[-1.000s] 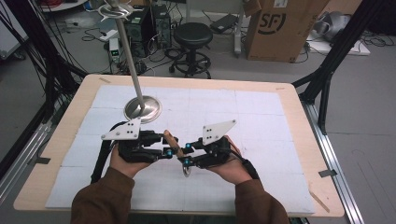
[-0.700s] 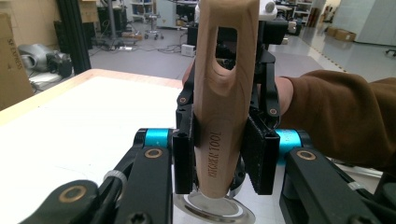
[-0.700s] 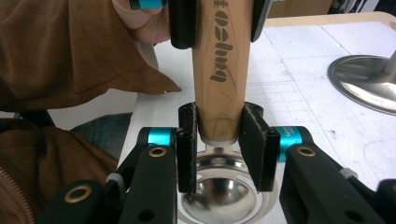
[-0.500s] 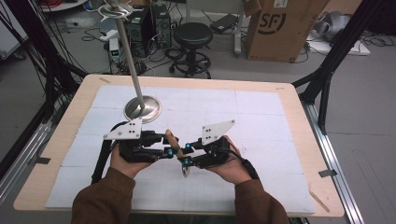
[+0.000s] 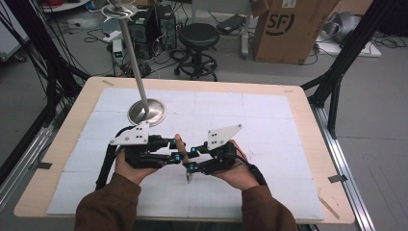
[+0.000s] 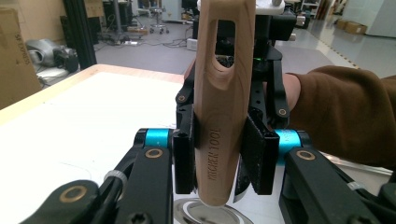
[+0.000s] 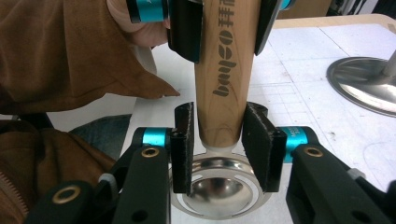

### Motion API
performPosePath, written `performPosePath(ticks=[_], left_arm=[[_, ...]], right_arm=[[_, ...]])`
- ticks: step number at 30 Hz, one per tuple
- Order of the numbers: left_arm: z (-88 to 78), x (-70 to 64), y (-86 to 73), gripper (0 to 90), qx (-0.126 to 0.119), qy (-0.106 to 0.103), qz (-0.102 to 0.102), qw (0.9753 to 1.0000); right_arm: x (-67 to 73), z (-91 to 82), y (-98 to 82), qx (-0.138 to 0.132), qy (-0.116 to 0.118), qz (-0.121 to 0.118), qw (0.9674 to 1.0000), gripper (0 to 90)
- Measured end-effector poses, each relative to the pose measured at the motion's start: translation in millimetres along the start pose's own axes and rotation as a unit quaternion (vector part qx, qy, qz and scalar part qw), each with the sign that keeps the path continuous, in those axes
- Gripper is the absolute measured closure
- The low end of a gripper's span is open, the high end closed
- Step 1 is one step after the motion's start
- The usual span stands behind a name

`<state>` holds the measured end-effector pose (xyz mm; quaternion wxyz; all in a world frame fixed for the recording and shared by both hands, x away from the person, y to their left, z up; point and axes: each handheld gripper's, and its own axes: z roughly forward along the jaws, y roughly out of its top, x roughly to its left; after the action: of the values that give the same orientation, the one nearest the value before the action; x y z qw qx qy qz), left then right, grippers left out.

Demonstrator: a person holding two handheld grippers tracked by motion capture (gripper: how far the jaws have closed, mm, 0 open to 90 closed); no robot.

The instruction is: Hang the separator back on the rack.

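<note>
Item: wooden-handled kitchen tool (image 5: 179, 144), lower centre of the high view, above the surface (image 5: 269, 110). I hold its handle (image 6: 219, 107) pinched in my left gripper (image 6: 219, 161). My right gripper (image 7: 219, 147) has just been opening; its fingers (image 7: 183, 144) flank the handle near the metal head (image 7: 217, 189), contact uncertain. Long axis spans both grippers

We see bare white mat (image 5: 269, 120) far and right of the two hands, with room to pass. At the far left, the metal stand's round base (image 5: 146, 112) and its slanting pole (image 5: 131, 53) block the way just beyond the left gripper (image 5: 169, 153).
</note>
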<state>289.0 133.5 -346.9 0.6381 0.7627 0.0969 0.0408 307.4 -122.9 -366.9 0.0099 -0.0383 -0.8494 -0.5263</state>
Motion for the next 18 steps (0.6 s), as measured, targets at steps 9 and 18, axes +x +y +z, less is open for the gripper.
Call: performPosePath(ticks=[9,18], left_arm=[[-6.6,2.1,2.0,68.0,-0.006,0.010,-0.001,0.9999],[-20.2,4.4,4.9,68.0,0.000,0.023,-0.003,0.9997]], right_arm=[[-0.6,-5.7,-0.2,-0.016,-0.018,0.007,0.9997,50.5],[-0.3,-17.2,-1.5,-0.022,-0.038,0.007,0.9990,40.0]])
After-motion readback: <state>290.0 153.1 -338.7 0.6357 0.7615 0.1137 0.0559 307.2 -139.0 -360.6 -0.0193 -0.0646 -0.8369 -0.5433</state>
